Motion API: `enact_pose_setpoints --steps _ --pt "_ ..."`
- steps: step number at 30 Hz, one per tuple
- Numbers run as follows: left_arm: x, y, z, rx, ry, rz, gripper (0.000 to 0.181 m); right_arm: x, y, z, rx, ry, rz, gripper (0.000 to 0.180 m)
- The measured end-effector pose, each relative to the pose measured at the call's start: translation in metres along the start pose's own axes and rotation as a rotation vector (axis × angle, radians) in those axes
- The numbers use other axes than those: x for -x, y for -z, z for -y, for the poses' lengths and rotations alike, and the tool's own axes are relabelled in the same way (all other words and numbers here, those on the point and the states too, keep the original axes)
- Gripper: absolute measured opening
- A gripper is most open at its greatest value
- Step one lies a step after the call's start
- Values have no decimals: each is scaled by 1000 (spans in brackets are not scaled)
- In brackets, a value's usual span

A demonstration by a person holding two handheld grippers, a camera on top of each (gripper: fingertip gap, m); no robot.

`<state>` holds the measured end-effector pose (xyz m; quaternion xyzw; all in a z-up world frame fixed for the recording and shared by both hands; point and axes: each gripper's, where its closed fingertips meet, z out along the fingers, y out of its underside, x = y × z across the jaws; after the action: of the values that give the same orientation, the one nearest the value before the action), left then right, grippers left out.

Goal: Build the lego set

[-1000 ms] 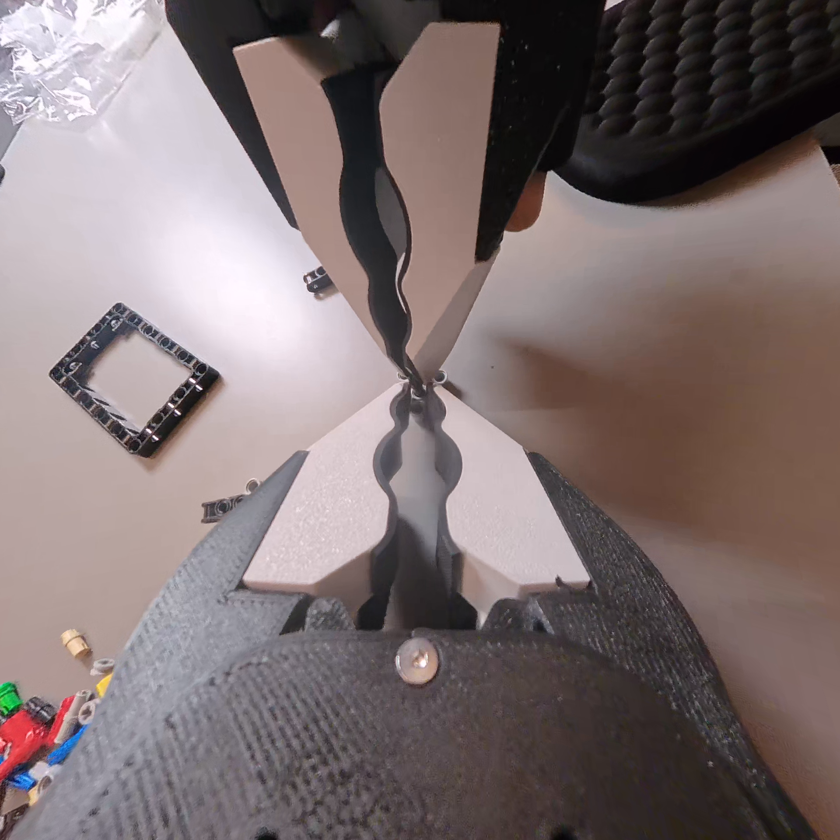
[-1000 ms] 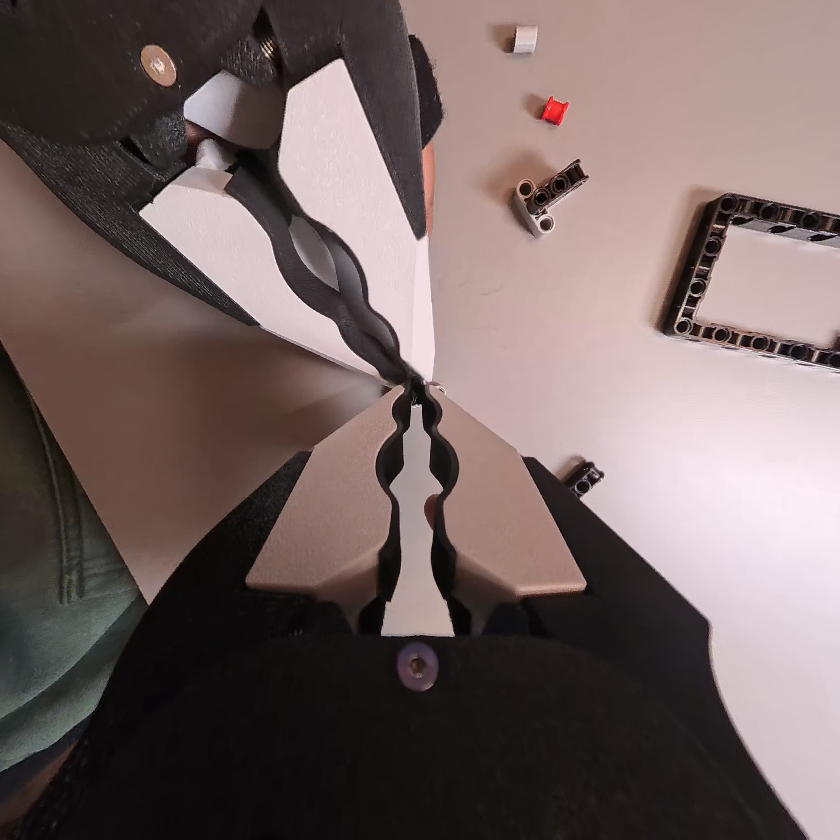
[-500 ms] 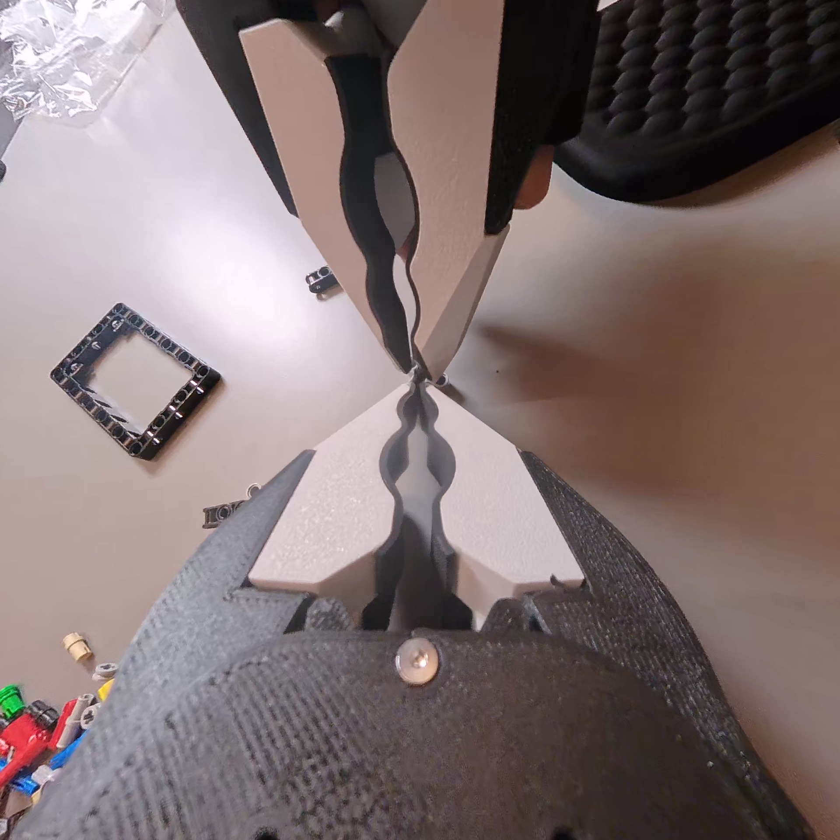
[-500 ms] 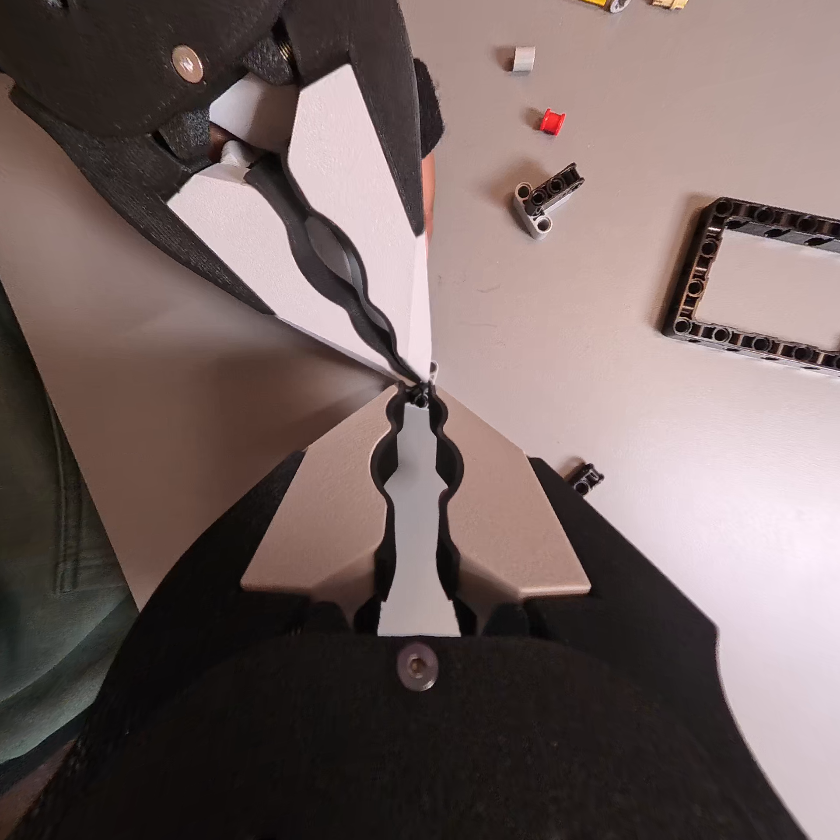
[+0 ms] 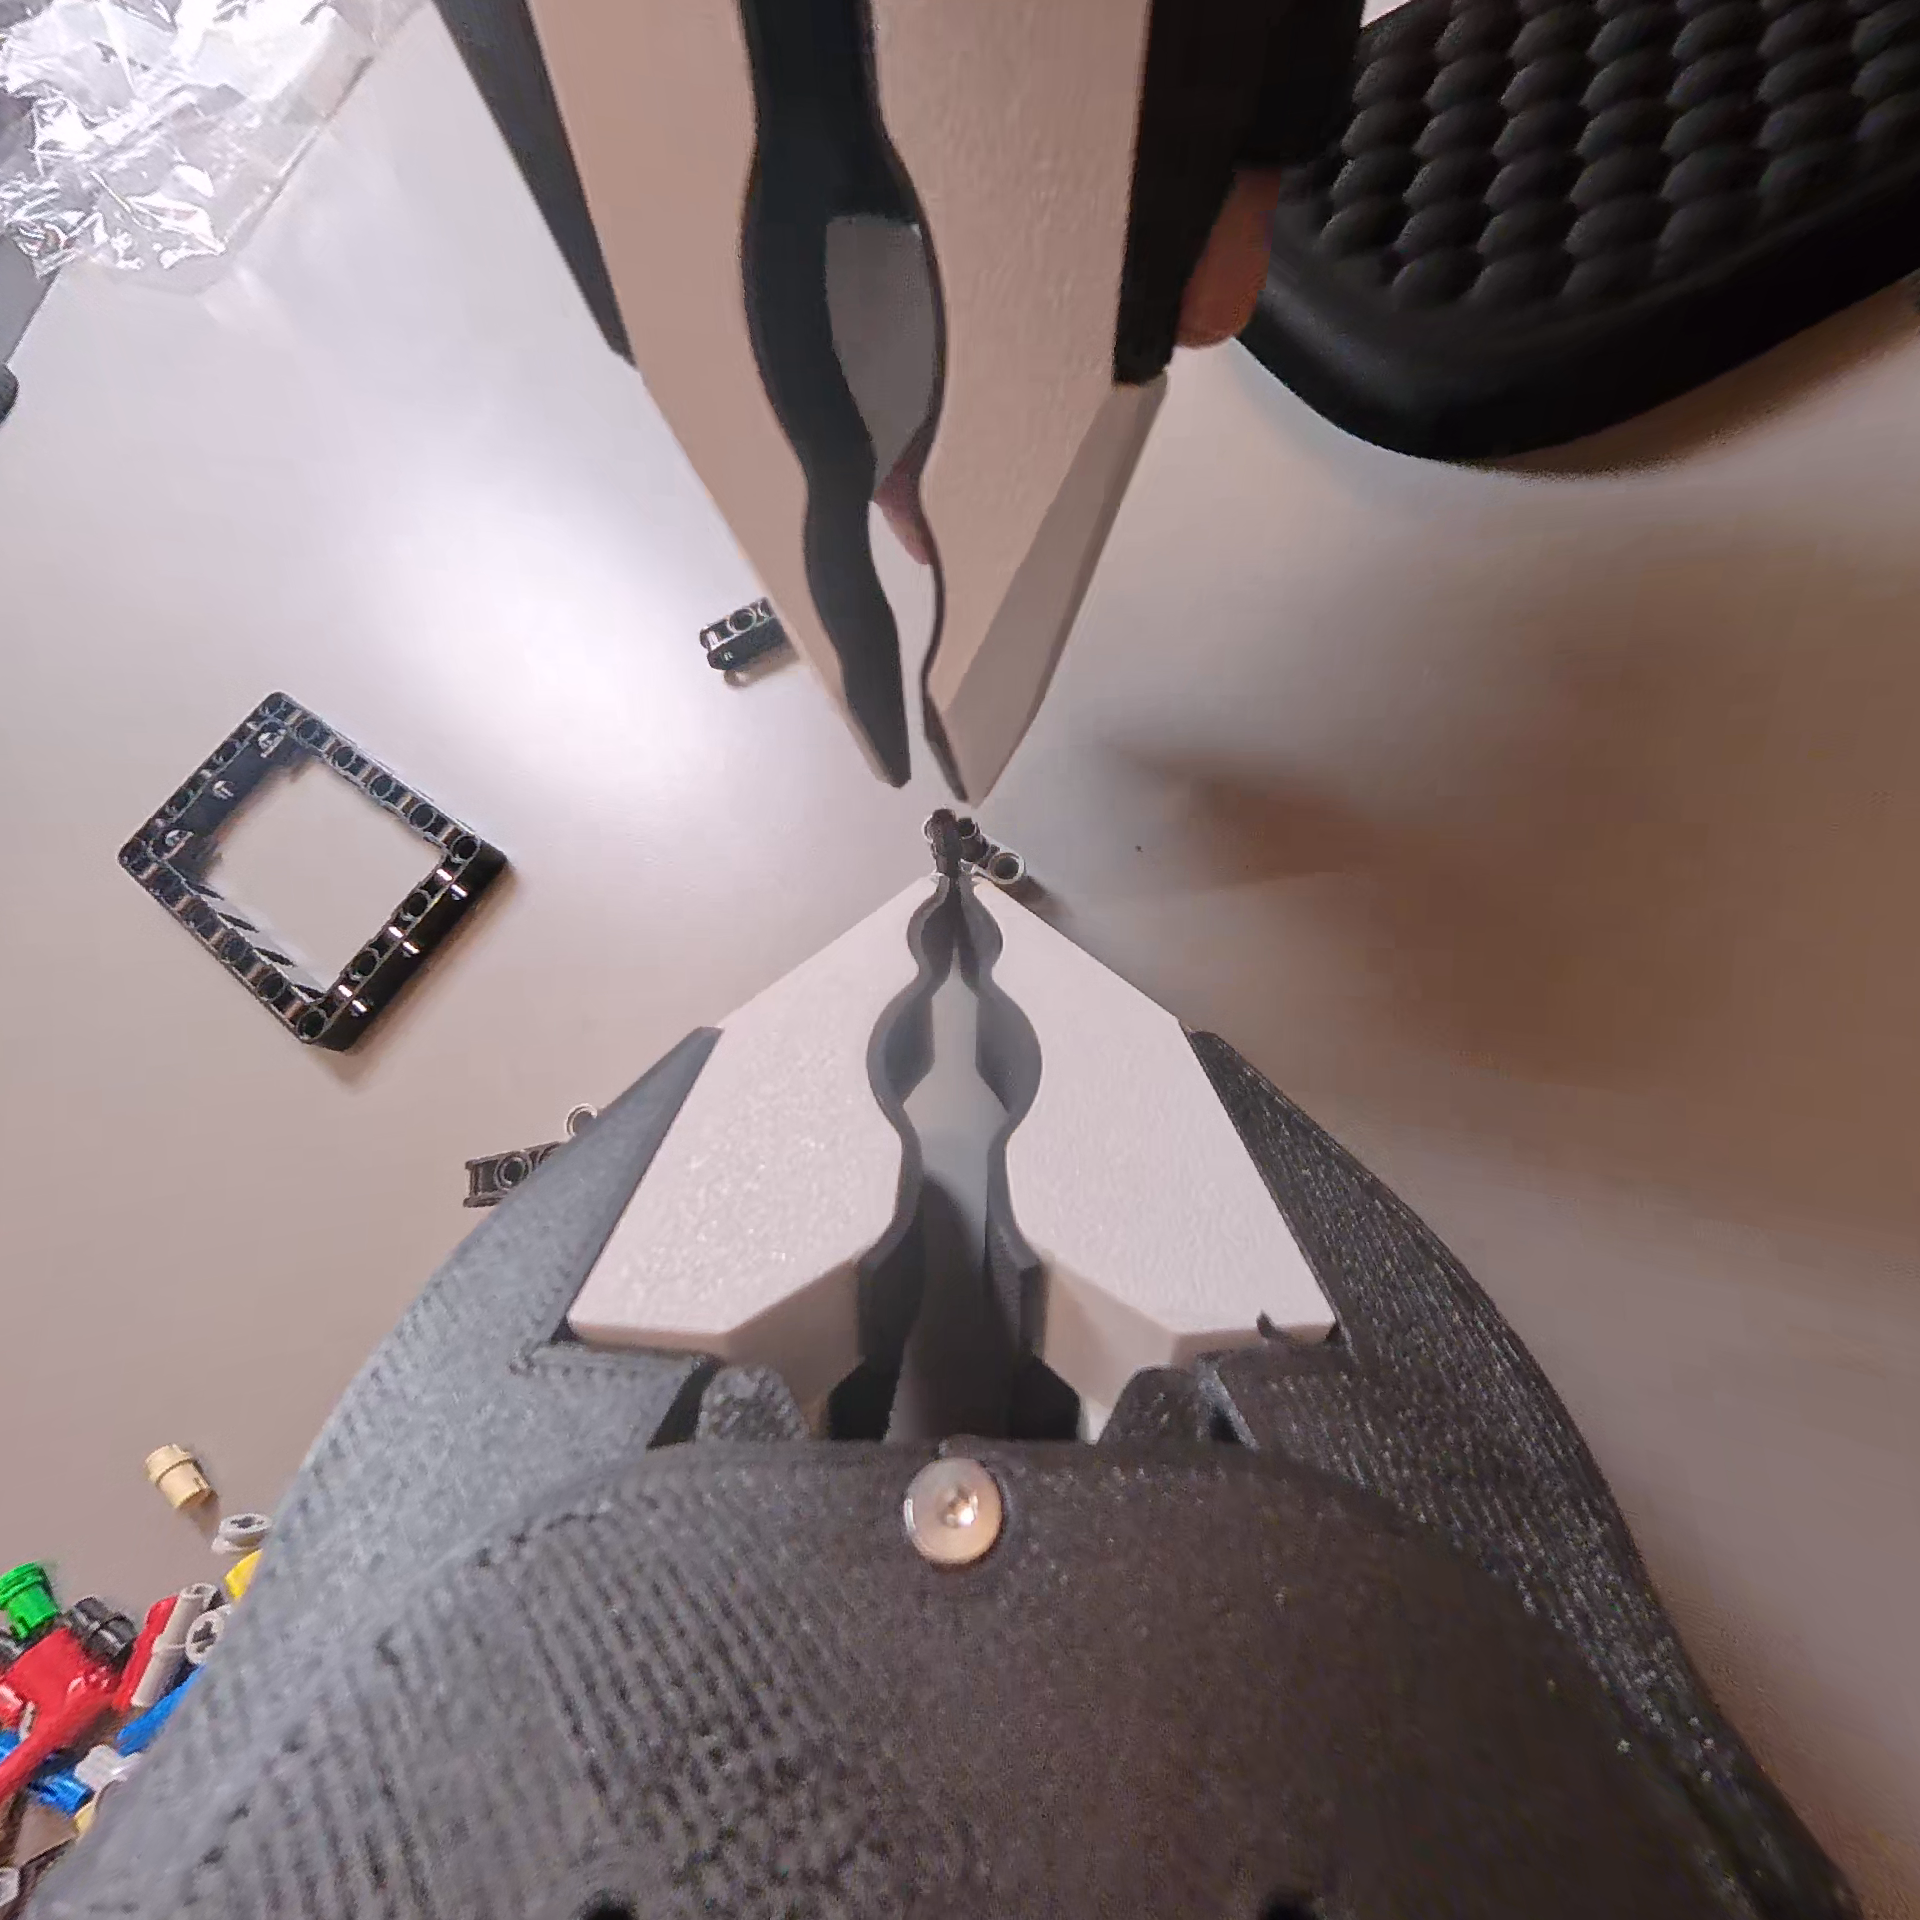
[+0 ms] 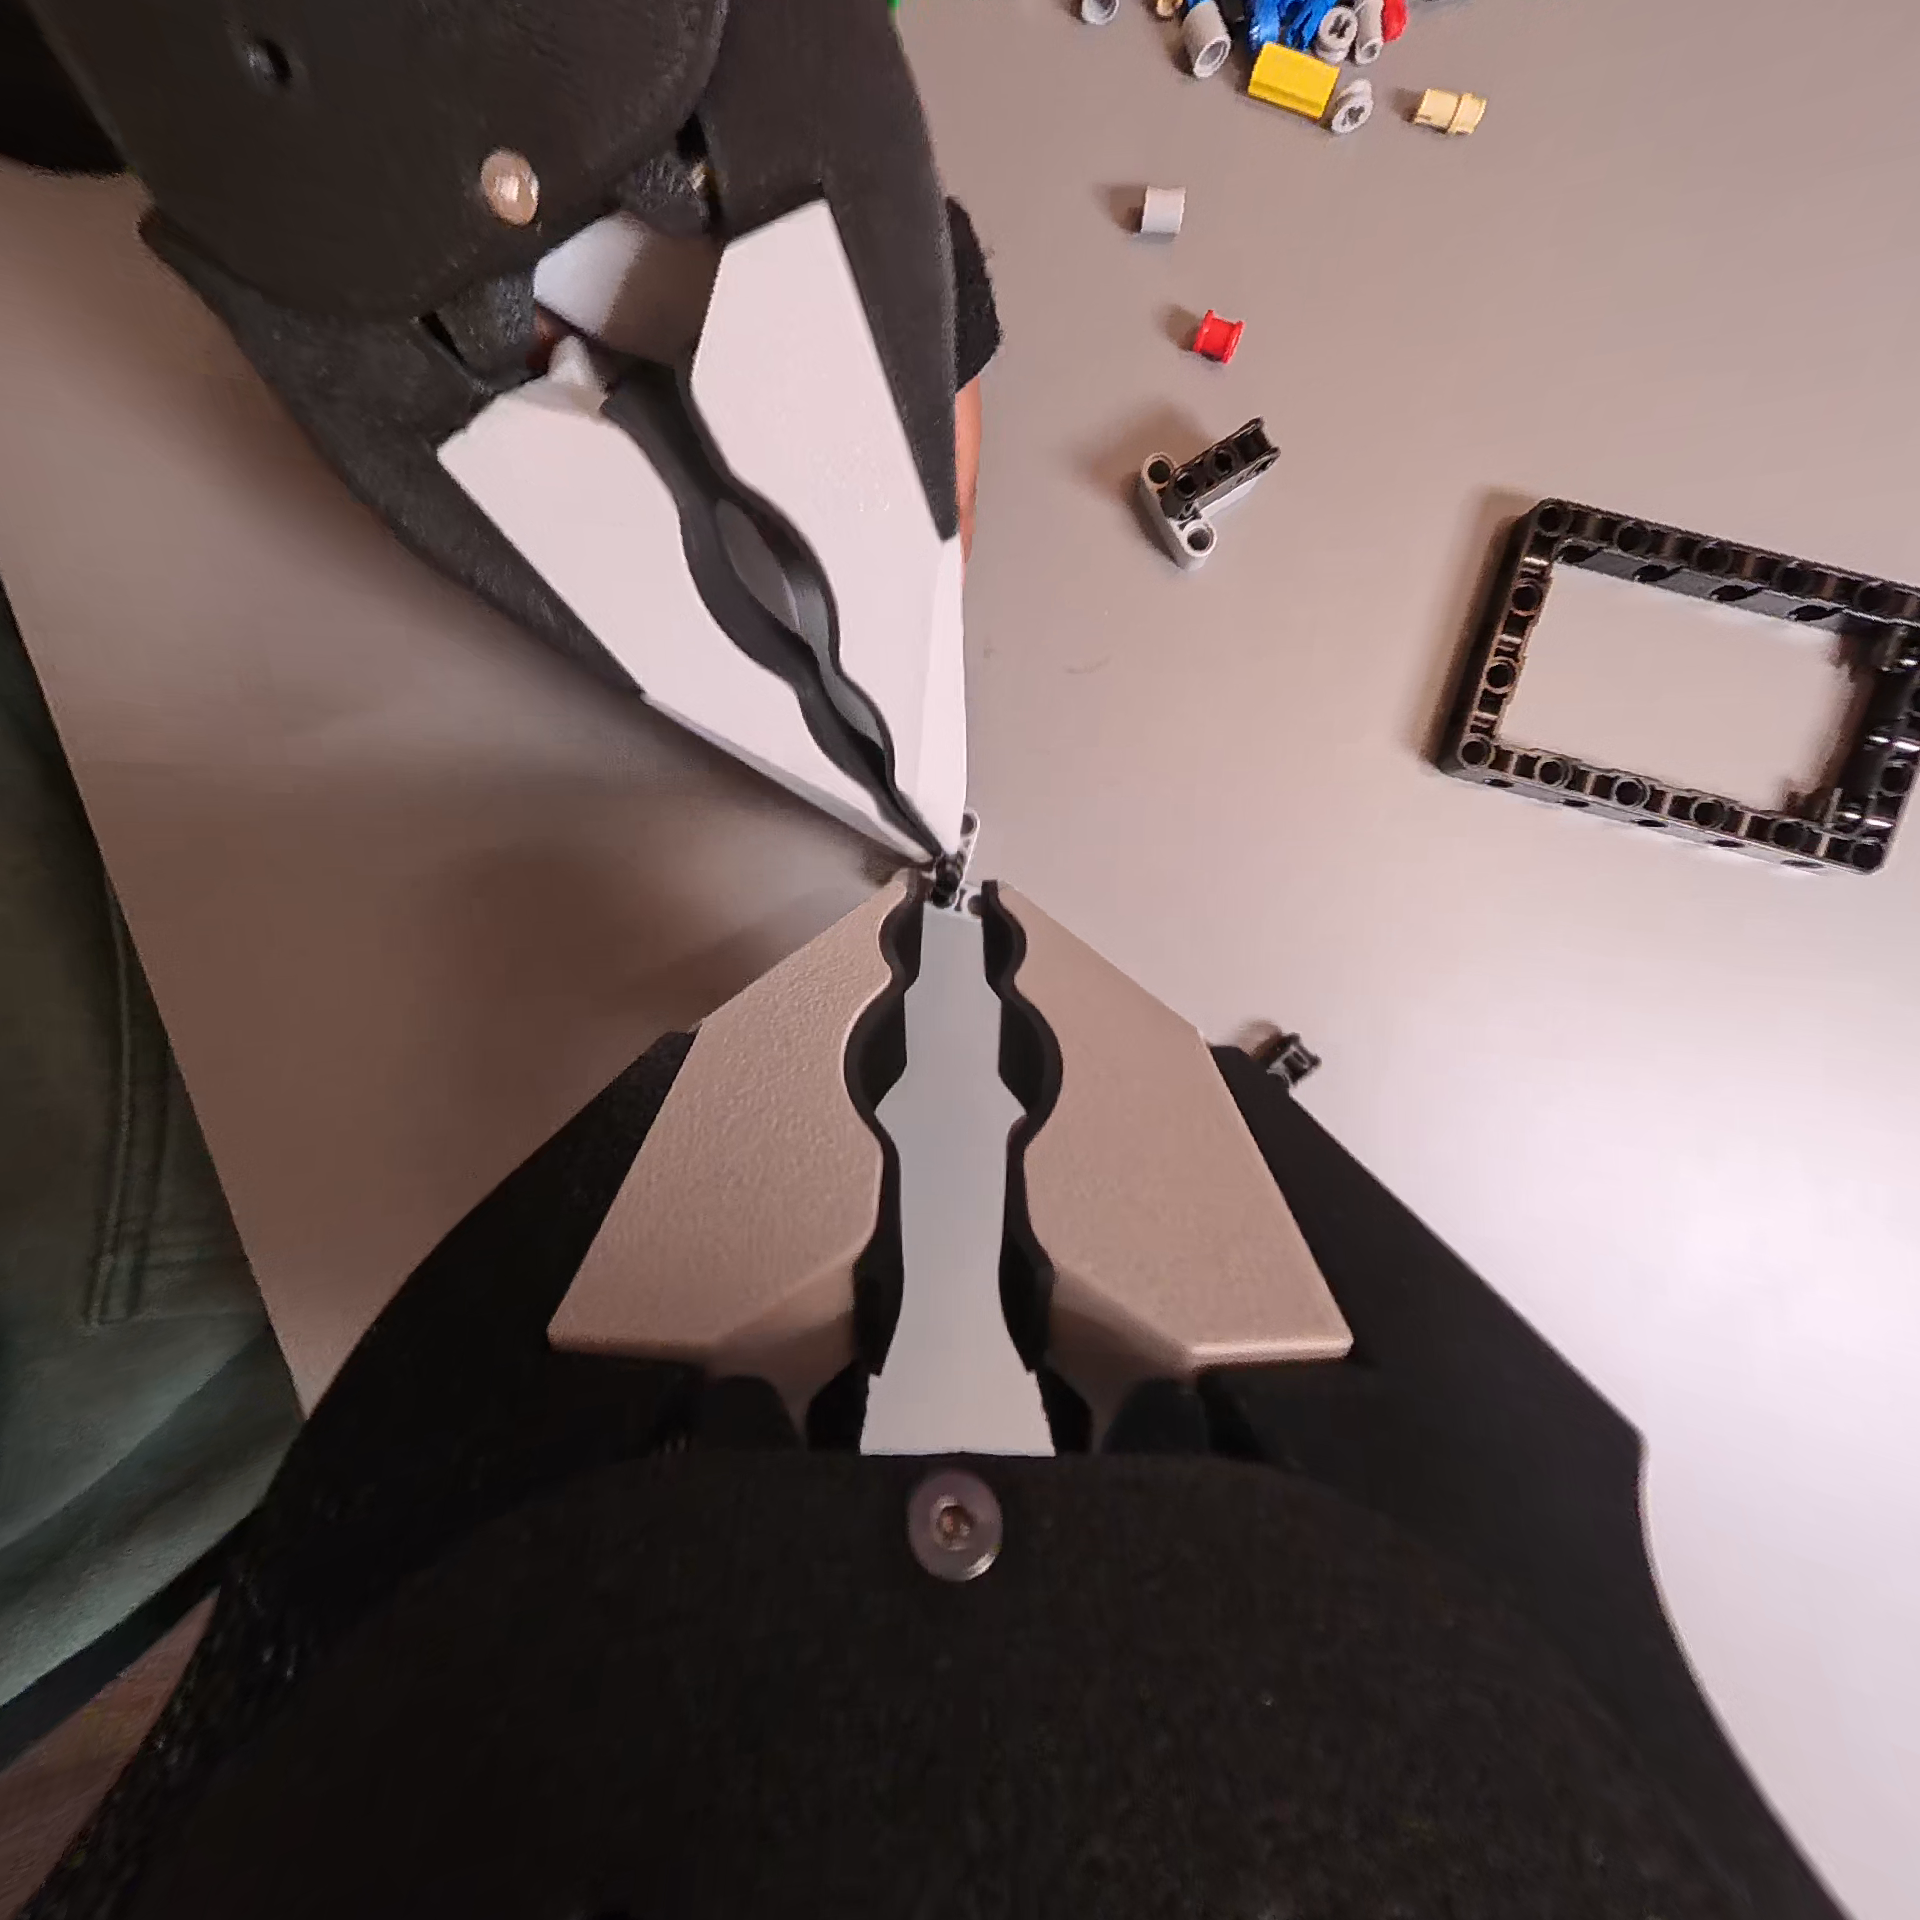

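In the left wrist view my left gripper (image 5: 951,888) is shut on a small grey piece (image 5: 1000,860) with a black pin (image 5: 945,831) sticking out of its tips, held above the table. My right gripper (image 5: 925,774) comes in from above, slightly open, with its tips just short of the pin. In the right wrist view my right gripper (image 6: 954,896) is open with a narrow gap and empty. The left gripper (image 6: 935,854) meets it tip to tip and holds the black pin (image 6: 943,881) and the grey piece (image 6: 968,828).
A black square frame (image 5: 312,873) (image 6: 1683,707) lies flat on the table. Nearby are a grey and black angled piece (image 6: 1205,488), a red bush (image 6: 1216,335), a grey bush (image 6: 1162,211), small black connectors (image 5: 743,634) (image 6: 1286,1055), a pile of coloured pieces (image 5: 83,1662) and a black chair (image 5: 1610,208).
My right gripper has opened and drawn back a little from the left gripper's tips. The left gripper stays shut on the small piece, whose black pin now shows free.
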<state>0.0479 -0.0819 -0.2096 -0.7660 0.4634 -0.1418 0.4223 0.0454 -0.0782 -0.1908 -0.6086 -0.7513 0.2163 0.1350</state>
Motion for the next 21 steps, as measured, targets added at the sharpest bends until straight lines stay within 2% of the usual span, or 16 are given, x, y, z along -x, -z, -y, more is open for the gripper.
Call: enact_pose_setpoints --steps 1,5,18,21 --pt "0 0 0 0 1 -1 0 1 -1 -2 1 17 -10 9" --pt "0 0 0 0 -1 1 0 1 -5 -1 -31 11 -24 6" --pt "0 0 0 1 -1 2 0 0 -10 -2 26 3 -22 2" --pt "-1 2 -1 -3 14 -15 11 1 -10 -3 76 16 -29 2"
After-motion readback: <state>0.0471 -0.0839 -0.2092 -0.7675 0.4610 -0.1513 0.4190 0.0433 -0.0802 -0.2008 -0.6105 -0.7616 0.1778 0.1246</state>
